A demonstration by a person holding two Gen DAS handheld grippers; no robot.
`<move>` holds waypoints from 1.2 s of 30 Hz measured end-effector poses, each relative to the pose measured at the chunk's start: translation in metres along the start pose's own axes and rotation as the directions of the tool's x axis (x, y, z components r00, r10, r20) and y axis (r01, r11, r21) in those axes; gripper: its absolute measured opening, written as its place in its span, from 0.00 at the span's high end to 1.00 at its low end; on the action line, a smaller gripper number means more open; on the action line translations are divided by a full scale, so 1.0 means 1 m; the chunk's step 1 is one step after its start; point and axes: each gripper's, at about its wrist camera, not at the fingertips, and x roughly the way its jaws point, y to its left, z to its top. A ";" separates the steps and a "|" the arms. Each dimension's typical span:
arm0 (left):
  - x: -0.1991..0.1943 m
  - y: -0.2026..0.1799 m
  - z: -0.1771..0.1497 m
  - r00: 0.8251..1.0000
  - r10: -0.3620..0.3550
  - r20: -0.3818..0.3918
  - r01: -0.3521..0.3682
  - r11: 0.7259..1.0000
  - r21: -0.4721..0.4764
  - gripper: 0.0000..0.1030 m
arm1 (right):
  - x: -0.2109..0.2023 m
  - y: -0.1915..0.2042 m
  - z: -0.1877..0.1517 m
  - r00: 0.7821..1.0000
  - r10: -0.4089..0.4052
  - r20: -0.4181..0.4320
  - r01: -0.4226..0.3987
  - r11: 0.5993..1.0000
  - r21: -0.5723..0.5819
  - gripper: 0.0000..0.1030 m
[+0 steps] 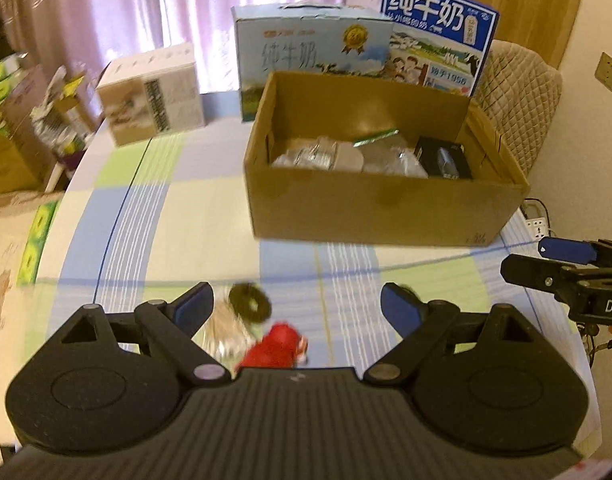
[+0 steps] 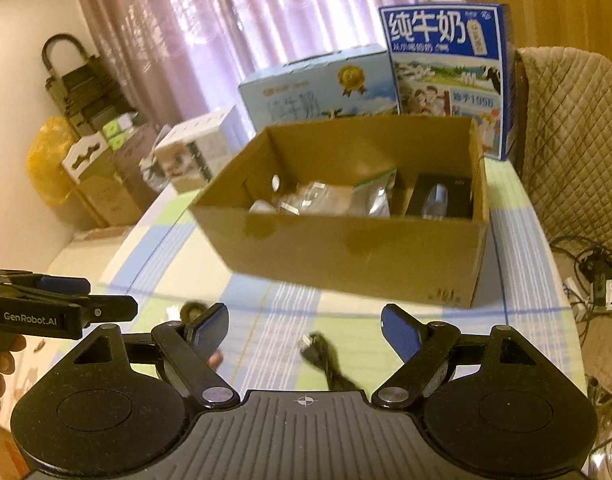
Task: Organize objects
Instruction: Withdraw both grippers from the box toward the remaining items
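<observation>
Sorting status: still some loose bits on the counter (image 1: 209, 216), rest already boxed.
Red item (image 1: 275, 350): lying on the counter right under the left gripper (image 1: 295, 306), between its fingers; too blurry to name, probably the next pick.
Dark ring (image 1: 249, 300): just beside the red item, on a clear crinkly packet (image 1: 225, 330), likewise in easy reach.
Black cable (image 2: 326, 360): on the counter below the right gripper (image 2: 303, 326), lined up for a grab.
Left fingers: spread wide, holding nothing.
Right fingers: spread wide too, nothing held.
Cardboard box (image 1: 386, 212): open-topped, sitting just past the loose stuff, so a short carry; already holding clear packets, a green-edged pouch and a black case (image 1: 446, 158).
Milk cartons (image 1: 438, 28): standing behind the box, out of the way.
White box (image 1: 151, 92): off to the far left, well apart.
</observation>
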 end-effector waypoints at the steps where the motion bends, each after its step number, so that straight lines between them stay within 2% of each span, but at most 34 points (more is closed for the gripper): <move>1: -0.003 0.000 -0.006 1.000 0.005 -0.004 -0.005 1.000 -0.005 0.14 | -0.002 0.001 -0.004 1.000 0.002 -0.004 -0.002 1.000 -0.003 0.22; 10: -0.024 0.004 -0.039 1.000 0.017 -0.019 -0.016 1.000 0.013 0.14 | -0.020 0.021 -0.037 0.999 -0.021 -0.030 0.021 0.999 0.028 0.22; 19: -0.036 0.028 -0.067 0.998 -0.042 -0.040 0.044 0.998 0.043 0.14 | -0.021 0.048 -0.076 0.993 -0.052 -0.106 0.064 0.992 0.110 0.22; 28: -0.030 0.069 -0.103 0.992 -0.074 -0.101 0.081 0.994 0.072 0.14 | -0.014 0.076 -0.118 0.980 -0.139 -0.146 0.161 0.975 0.152 0.22; 36: -0.017 0.087 -0.119 0.987 -0.099 -0.128 0.109 0.991 0.077 0.14 | -0.009 0.082 -0.125 0.972 -0.186 -0.143 0.204 0.971 0.123 0.22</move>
